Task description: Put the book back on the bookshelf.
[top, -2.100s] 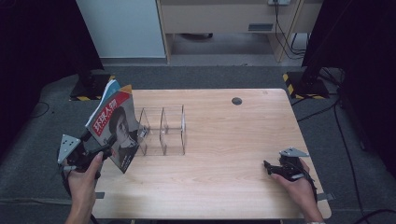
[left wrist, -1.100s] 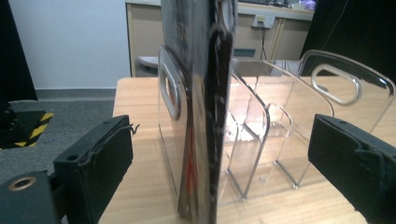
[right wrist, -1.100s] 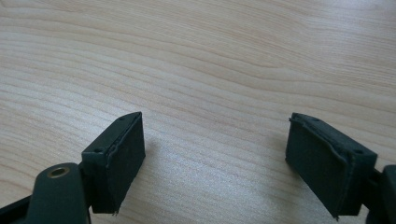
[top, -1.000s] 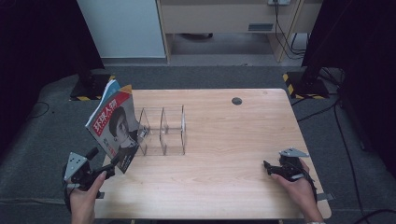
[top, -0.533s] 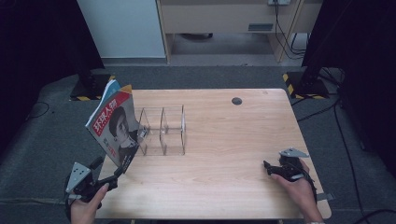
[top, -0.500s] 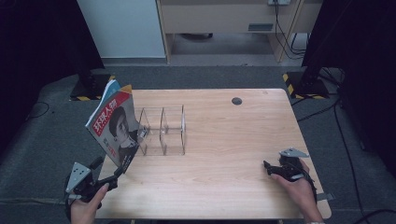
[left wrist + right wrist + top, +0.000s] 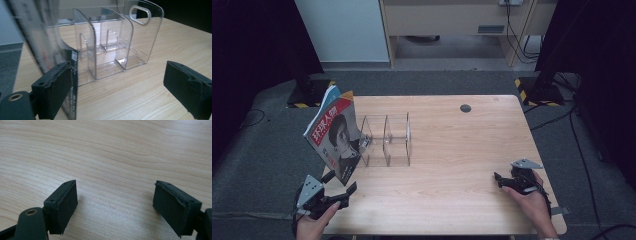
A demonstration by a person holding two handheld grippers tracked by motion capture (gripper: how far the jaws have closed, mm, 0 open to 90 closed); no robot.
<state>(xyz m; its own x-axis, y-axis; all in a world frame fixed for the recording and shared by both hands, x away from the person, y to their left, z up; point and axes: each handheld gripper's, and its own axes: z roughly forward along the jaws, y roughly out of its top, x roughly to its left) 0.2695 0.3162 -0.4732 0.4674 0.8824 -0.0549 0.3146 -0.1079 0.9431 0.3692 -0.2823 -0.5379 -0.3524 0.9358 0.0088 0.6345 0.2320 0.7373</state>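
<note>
With the magazine (image 7: 334, 134) leaned tilted in the left end slot of the clear rack (image 7: 387, 141), the wide-spread, empty left gripper (image 7: 338, 190) is best drawn straight clear of its lower corner, while the right gripper (image 7: 507, 181) is kept splayed, idle, well apart.

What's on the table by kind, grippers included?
Magazine: 1, leaning in the rack's left end
Clear rack: 1
Grommet: 1
Grippers: 2, left and right, both open
Total: 5
</note>
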